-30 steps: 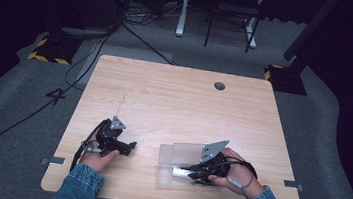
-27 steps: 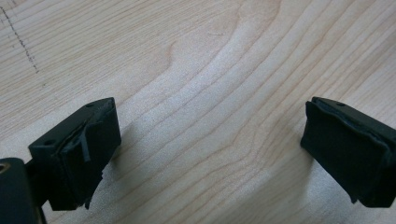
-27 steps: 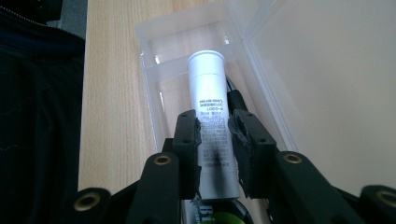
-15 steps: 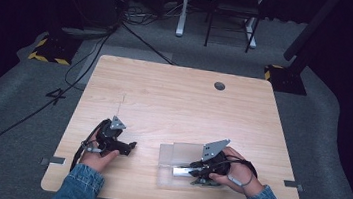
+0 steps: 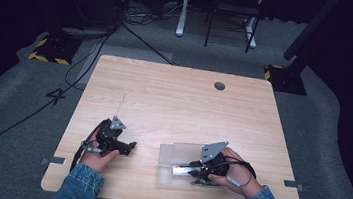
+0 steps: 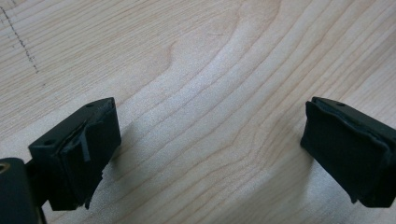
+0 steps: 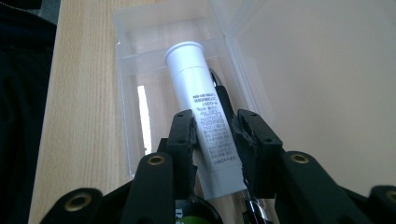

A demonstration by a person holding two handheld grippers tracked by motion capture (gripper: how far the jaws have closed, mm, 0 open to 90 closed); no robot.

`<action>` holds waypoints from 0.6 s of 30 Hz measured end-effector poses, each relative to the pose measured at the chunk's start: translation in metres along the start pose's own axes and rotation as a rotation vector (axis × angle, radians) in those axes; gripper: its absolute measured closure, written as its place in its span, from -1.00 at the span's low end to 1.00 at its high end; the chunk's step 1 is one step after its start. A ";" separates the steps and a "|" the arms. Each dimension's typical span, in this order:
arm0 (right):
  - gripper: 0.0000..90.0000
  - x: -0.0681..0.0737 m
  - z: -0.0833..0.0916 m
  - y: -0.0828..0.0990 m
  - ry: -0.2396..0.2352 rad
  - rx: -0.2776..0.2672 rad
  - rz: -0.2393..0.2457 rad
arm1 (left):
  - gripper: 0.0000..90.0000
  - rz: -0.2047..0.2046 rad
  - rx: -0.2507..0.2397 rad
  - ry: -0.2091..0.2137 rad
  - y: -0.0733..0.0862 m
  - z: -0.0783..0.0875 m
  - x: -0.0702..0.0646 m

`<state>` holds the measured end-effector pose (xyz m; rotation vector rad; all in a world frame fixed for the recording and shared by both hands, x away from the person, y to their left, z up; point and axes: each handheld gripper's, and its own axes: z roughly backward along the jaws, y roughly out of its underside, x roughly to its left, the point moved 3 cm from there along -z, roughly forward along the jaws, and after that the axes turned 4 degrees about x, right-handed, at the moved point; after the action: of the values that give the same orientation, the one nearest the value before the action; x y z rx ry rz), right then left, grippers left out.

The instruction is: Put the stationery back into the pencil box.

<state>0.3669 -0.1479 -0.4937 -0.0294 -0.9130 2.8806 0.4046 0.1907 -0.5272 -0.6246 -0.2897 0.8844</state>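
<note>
Jaws of the right tool (image 7: 215, 135) clench the white tube (image 7: 201, 116) lengthwise over the clear box (image 7: 128, 70) for stowing, while the left tool (image 6: 210, 149) rests released on the counter (image 5: 174, 99).

My right gripper (image 7: 215, 135) has eased its jaws slightly apart around the white tube (image 7: 204, 120) lying in the clear plastic box (image 7: 128, 70); nothing else shifted.
</note>
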 end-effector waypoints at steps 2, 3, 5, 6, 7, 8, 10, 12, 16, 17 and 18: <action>0.46 0.000 -0.001 0.001 -0.003 0.009 -0.002 | -0.89 0.000 0.000 0.000 0.000 0.000 0.000; 0.45 0.001 -0.001 0.001 -0.009 0.007 -0.011 | -0.89 0.000 0.000 0.000 0.000 0.000 0.000; 0.40 0.000 0.000 0.001 -0.013 -0.008 -0.021 | -0.89 0.000 0.000 0.000 0.000 0.000 0.000; 0.39 0.000 0.001 0.000 -0.009 -0.016 -0.024 | -0.89 0.000 0.000 0.000 0.000 0.000 0.000; 0.39 0.000 0.004 0.000 -0.011 -0.027 -0.029 | -0.89 0.000 0.000 0.000 0.000 0.000 0.000; 0.38 0.000 0.008 -0.001 -0.011 -0.043 -0.034 | -0.89 0.000 0.000 0.000 0.000 0.000 0.000; 0.37 -0.001 0.015 -0.002 -0.002 -0.063 -0.042 | -0.89 0.000 0.000 0.000 0.000 0.000 0.000; 0.36 -0.002 0.020 -0.002 0.010 -0.078 -0.047 | -0.89 0.000 0.000 0.000 0.000 0.000 0.000; 0.32 -0.004 0.033 -0.003 0.031 -0.119 -0.068 | -0.89 0.000 0.000 0.000 0.000 0.000 0.000; 0.30 -0.005 0.037 -0.004 0.037 -0.134 -0.077 | -0.89 0.001 -0.003 -0.001 0.000 0.000 0.000; 0.29 -0.005 0.039 -0.004 0.042 -0.140 -0.081 | -0.89 0.001 -0.002 -0.001 0.000 0.000 0.000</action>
<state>0.3702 -0.1679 -0.4593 -0.0630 -1.0808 2.7268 0.4046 0.1907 -0.5273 -0.6262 -0.2912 0.8851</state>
